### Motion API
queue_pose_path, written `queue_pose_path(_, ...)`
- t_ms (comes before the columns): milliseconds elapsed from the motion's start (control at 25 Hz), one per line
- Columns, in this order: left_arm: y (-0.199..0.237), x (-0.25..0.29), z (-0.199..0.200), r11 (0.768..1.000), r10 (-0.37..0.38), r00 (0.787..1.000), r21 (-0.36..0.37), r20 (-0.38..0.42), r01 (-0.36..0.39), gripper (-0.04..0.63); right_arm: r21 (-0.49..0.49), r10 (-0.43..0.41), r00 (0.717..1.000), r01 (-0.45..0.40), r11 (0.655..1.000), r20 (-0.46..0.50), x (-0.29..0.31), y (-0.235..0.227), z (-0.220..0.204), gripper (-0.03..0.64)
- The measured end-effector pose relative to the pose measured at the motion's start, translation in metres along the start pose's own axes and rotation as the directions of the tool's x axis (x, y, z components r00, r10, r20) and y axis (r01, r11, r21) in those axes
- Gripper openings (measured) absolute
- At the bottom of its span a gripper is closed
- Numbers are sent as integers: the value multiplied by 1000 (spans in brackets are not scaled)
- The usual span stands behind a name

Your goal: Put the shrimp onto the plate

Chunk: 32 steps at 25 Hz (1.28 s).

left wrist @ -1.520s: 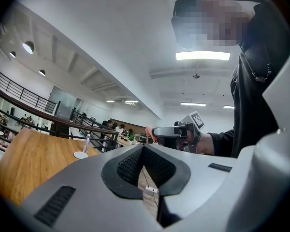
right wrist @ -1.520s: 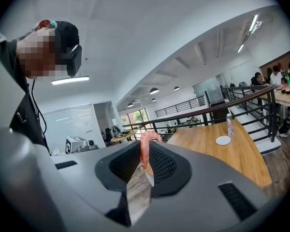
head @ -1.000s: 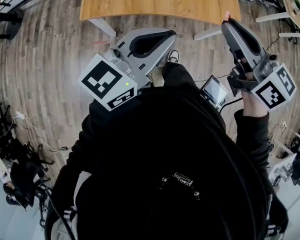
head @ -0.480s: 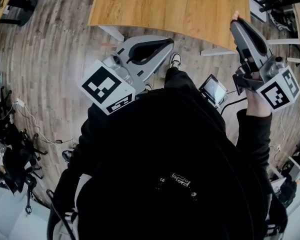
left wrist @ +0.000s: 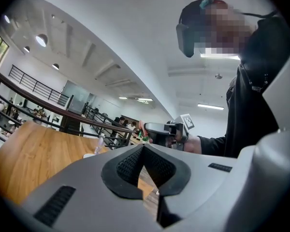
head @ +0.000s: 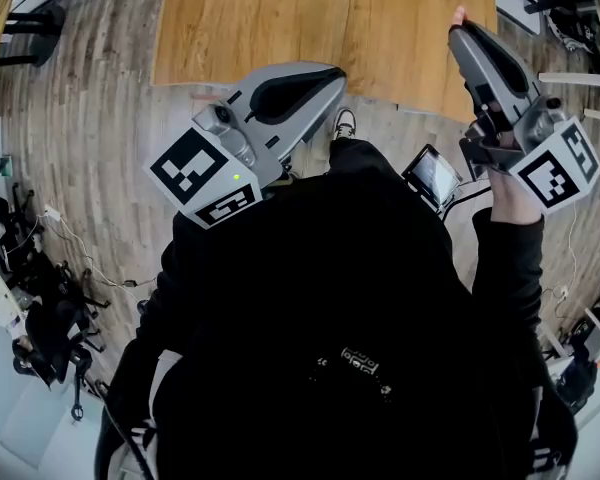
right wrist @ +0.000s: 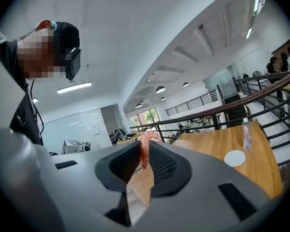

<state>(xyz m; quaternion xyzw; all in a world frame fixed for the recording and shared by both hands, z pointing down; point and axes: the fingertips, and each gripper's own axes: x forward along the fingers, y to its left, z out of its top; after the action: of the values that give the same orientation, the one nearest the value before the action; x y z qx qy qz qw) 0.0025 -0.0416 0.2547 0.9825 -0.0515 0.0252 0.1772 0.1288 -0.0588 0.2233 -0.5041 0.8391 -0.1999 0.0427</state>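
Head view: left claw (head: 332,78) sits centre-left of frame, its tip over the near edge of the light-brown wooden counter (head: 280,18). The marker cube is toward the lower left, against the person's black top (head: 350,318). Left gripper view: both dark ribbed pads meet at the tip and nothing is between them, so the claw is closed and empty. Right claw (right wrist: 144,146) is in the upper right of the head view, held in a bare hand (head: 507,196), tip pointing up-frame over the counter's near right corner. Right gripper view: the pads are clamped on the pink-orange curled shrimp (right wrist: 144,156). It hangs lengthwise in the narrow gap, with its upper end showing above the pad tips. The same shrimp shows as a small pink spot at that claw's tip in the head view, clear of the counter surface. The small round white plate (right wrist: 235,158) lies flat on the counter at the right of the right gripper view, well apart from the shrimp. A clear plastic bottle (right wrist: 246,127) stands upright near it, just above it in frame. Plate is bare. Grey wood-plank floor (head: 90,118) fills the left of the head view. A small device with a lit screen (head: 433,176) sits right of centre, below the counter edge. Dark railings cross the background in both gripper views.
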Motion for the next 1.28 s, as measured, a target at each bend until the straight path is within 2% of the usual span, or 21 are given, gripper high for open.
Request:
queue_pose_path(120, 8, 20, 2, 1000, -2, 1000, 4, -20, 3, 5, 32, 3, 1000, -4, 999, 10, -1, -23, 1, 66)
queue_pose_path(320, 30, 56, 23, 1000, 8, 999, 12, -52, -8, 5, 57, 11, 999, -13, 998, 39, 8, -64, 29, 66)
queue_pose_path(600, 37, 77, 26, 999, 36, 996, 33, -85, -33, 5, 137, 18, 999, -23, 990, 39, 5, -103, 17, 66)
queue_pose_path(920, 51, 83, 25, 999, 45, 994, 2, -100, -45, 5, 150, 23, 1000, -25, 988, 18, 15, -113, 17, 66)
queue_pose_path(1280, 78, 95, 67, 991, -105, 992, 71, -68, 110, 5, 82, -93, 992, 86, 993, 86, 22, -104, 58, 66)
